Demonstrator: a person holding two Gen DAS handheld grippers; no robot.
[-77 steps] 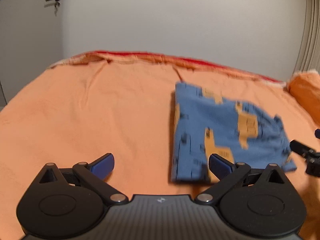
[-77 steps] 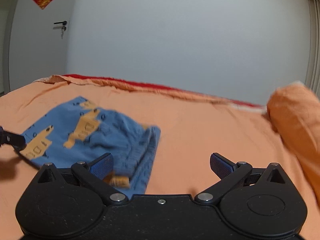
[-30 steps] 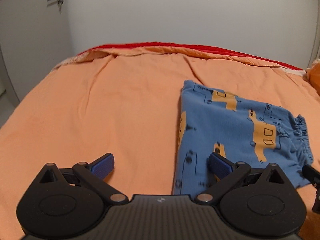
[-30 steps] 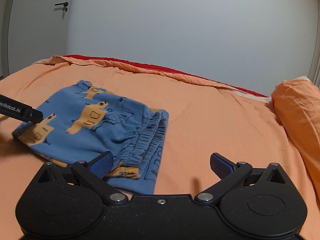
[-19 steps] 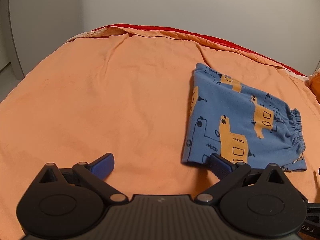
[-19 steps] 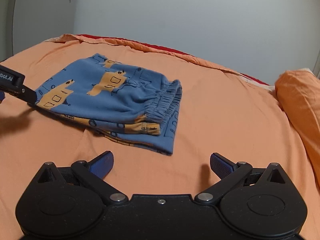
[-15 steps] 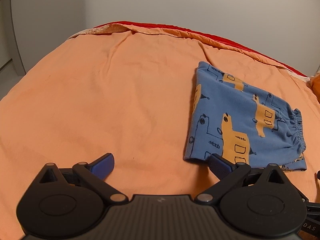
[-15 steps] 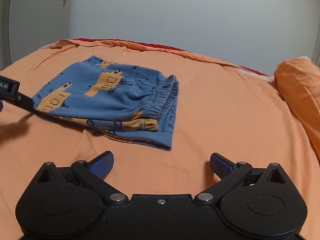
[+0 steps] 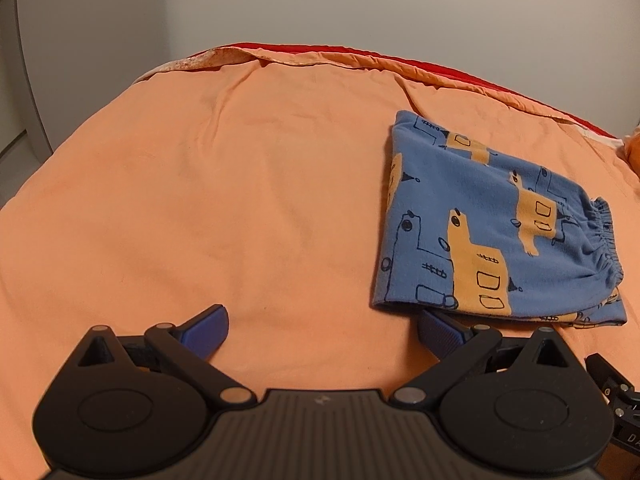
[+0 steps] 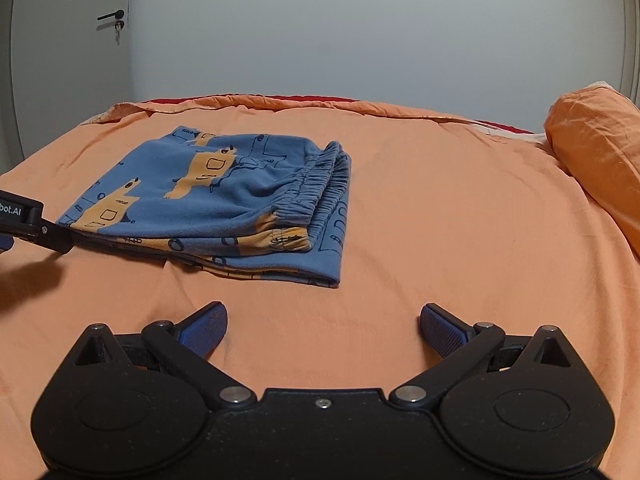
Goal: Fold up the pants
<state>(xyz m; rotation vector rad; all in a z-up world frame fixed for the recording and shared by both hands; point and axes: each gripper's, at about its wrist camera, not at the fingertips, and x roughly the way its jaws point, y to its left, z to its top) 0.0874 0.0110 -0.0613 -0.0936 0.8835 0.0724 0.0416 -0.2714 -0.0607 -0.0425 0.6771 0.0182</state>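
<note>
Blue pants [image 9: 492,236] with an orange animal print lie folded in a flat stack on the orange bed sheet [image 9: 240,200]. They also show in the right wrist view [image 10: 224,204], with the elastic waistband at the right end. My left gripper [image 9: 322,330] is open and empty, just in front of the stack's near left corner. My right gripper [image 10: 322,328] is open and empty, a short way in front of the stack. The left gripper's body [image 10: 28,224] shows at the left edge of the right wrist view, beside the stack.
An orange pillow [image 10: 596,160] lies at the right of the bed. A grey wall stands behind the bed, with a door [image 10: 80,60] at the left. The sheet's far edge shows a red layer [image 9: 460,76].
Both grippers have drawn back from the folded pants. The stack now lies free on the sheet and has not moved in the last half second.
</note>
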